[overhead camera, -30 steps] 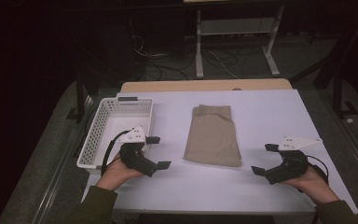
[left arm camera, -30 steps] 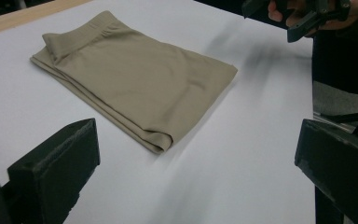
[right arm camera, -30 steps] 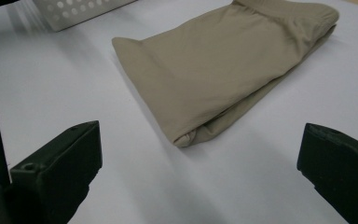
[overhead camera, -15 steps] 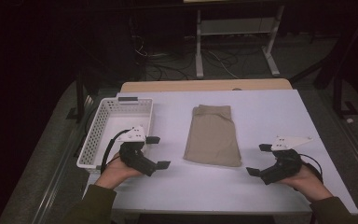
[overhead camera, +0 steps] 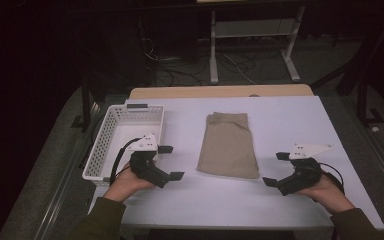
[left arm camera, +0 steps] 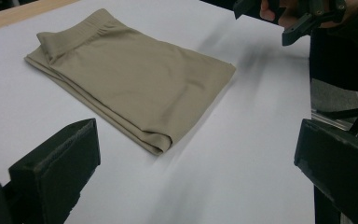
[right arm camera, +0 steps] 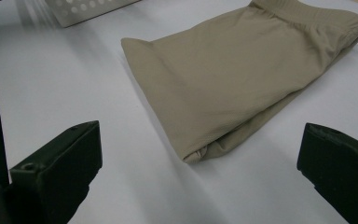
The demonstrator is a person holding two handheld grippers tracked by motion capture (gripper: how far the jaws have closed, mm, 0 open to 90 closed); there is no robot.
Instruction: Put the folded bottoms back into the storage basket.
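A folded tan garment (overhead camera: 227, 145) with an elastic waistband at its far end lies in the middle of the white table (overhead camera: 280, 120). My left gripper (overhead camera: 171, 162) rests to its left, jaws wide open and empty, pointing at the garment (left arm camera: 130, 84). To the garment's right, my right gripper (overhead camera: 276, 169) is open too, with nothing between its jaws; the garment's near corner (right arm camera: 242, 79) lies ahead of it. In the left gripper view the right gripper (left arm camera: 289, 14) shows across the table.
A white perforated basket (overhead camera: 110, 140) stands at the table's left edge, just behind my left hand; its corner (right arm camera: 88, 8) shows in the right gripper view. A wooden strip (overhead camera: 220, 92) borders the far edge. Beyond it stand a dark floor, cables and a metal frame (overhead camera: 250, 35).
My right gripper has slid a little left and toward the near edge, closer to the garment's near right corner. The left gripper has barely moved.
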